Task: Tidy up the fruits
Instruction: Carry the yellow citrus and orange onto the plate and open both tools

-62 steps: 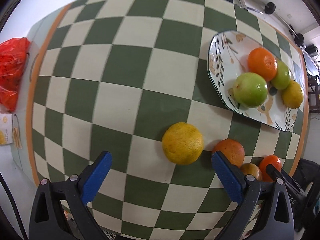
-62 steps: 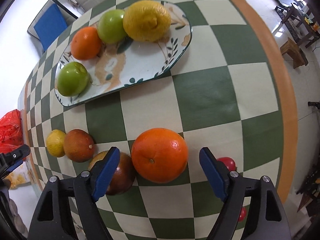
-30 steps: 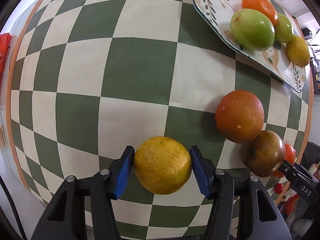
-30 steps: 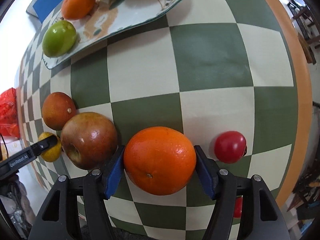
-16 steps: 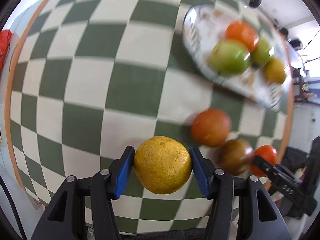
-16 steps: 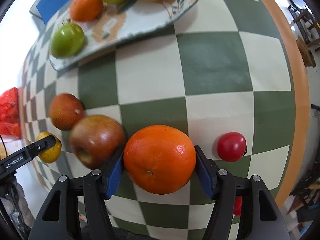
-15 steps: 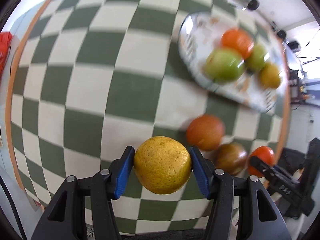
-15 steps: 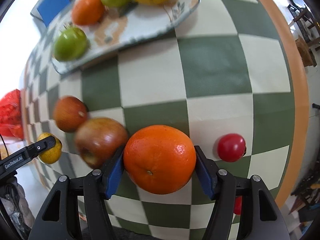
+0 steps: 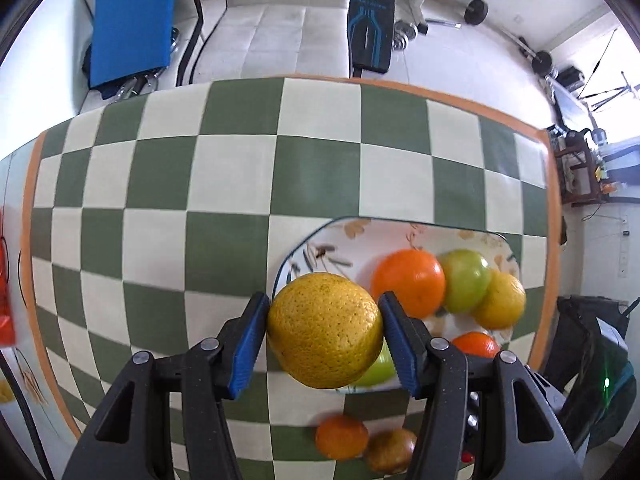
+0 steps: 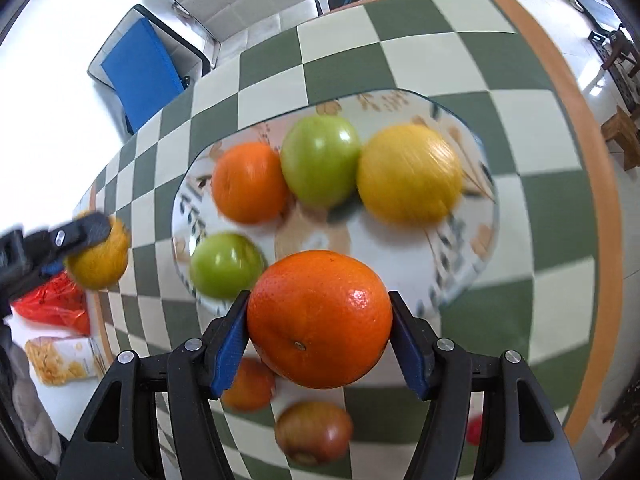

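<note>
Fruits are filling the plate: four, two green. Right gripper is clamping an orange above its near rim; left gripper is pinching a yellow citrus at its edge. Both look firm, round, likely roll-prone, gripped across the middle.

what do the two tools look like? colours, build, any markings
Both look alike. The left tool and right tool each have a matte black plastic frame with triangular cut-outs, round silver pivot screws, and two fingers lined with ribbed blue pads. No cables, sleeves or hands show. Seen from the right wrist view, the left tool's black finger bears a small white mark, too blurred to read.
</note>
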The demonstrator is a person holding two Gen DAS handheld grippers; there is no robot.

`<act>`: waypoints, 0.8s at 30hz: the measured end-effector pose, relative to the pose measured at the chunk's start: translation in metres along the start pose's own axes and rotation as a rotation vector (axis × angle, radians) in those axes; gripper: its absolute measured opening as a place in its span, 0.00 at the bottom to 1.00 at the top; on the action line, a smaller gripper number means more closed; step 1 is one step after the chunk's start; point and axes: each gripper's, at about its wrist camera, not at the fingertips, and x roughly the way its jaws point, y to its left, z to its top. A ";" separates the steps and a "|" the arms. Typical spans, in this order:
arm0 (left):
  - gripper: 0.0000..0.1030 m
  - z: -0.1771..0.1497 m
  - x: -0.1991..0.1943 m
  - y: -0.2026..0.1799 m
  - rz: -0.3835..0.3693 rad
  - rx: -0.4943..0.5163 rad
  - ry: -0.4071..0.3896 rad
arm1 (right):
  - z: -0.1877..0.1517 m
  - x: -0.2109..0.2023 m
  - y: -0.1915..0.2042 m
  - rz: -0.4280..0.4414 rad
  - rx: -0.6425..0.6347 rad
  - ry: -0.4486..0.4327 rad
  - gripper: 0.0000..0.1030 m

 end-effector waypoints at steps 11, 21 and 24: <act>0.53 0.018 0.044 0.000 0.012 0.017 0.136 | 0.029 0.058 0.018 -0.041 -0.030 0.083 0.66; 0.87 0.002 0.012 0.010 0.041 0.005 0.036 | 0.028 0.048 0.005 -0.067 -0.017 0.087 0.92; 0.87 -0.011 0.003 0.013 0.067 -0.004 -0.004 | 0.023 0.031 0.005 -0.130 -0.034 0.057 0.93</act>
